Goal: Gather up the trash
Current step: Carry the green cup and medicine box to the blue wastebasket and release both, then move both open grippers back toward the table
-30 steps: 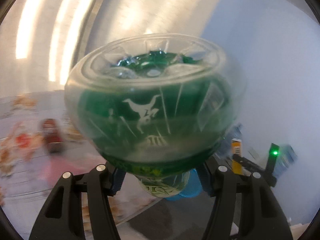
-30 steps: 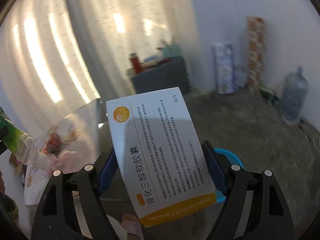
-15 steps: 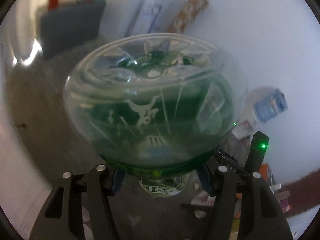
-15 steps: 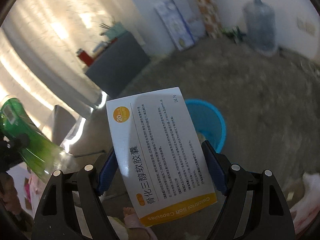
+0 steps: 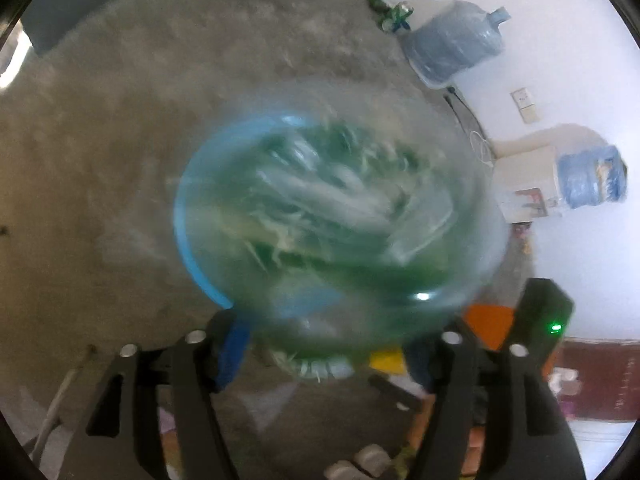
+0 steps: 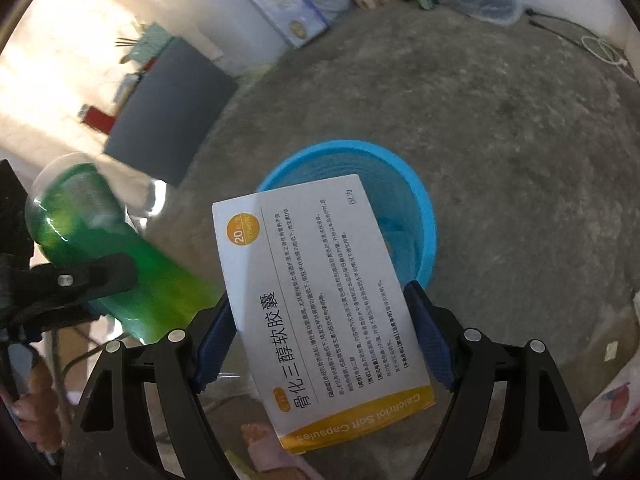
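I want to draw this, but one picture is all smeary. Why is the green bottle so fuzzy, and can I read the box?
Left wrist view: the green bottle is smeared by motion blur as the left gripper opens; the blue bucket shows hazily behind it. Right wrist view: the white box is sharp, its print readable, with bright window glare at upper left and fisheye bending at the edges.

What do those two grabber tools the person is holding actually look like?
Both look alike. The right gripper has black plastic arms with cut-out slots, silver screw heads and dark blue ribbed pads. The left gripper has the same black arms and blue pads. No sleeve or cable on them is visible.
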Motion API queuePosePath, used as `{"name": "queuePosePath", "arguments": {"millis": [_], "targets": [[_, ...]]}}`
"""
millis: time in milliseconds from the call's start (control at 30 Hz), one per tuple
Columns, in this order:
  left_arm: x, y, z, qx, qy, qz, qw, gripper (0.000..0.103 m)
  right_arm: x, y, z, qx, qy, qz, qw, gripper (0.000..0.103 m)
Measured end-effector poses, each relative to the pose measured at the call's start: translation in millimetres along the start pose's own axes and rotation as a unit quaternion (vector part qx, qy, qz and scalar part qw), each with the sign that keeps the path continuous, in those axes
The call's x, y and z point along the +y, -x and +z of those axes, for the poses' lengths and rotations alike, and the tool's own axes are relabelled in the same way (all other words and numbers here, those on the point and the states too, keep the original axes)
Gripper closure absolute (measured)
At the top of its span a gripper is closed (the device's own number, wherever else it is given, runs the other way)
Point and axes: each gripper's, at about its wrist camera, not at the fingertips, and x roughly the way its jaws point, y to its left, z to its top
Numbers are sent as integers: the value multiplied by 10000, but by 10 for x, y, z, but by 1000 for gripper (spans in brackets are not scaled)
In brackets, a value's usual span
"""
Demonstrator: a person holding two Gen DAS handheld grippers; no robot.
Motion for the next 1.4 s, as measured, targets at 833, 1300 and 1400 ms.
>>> {"name": "queuePosePath", "arguments": {"millis": [833, 1300, 1400], "targets": [[-193, 923, -1210, -1634, -296, 145, 9860, 21, -42, -253, 107, -240, 636, -842, 9941, 22], [78, 2350, -2655, -3241, -272, 544, 9441, 13, 474, 941, -363, -1042, 1370, -594, 9833, 19], [297, 2568, -3009, -3414, 46, 755, 9369, 13, 715, 1210, -477, -1247, 1658, -499, 9770, 14]]}}
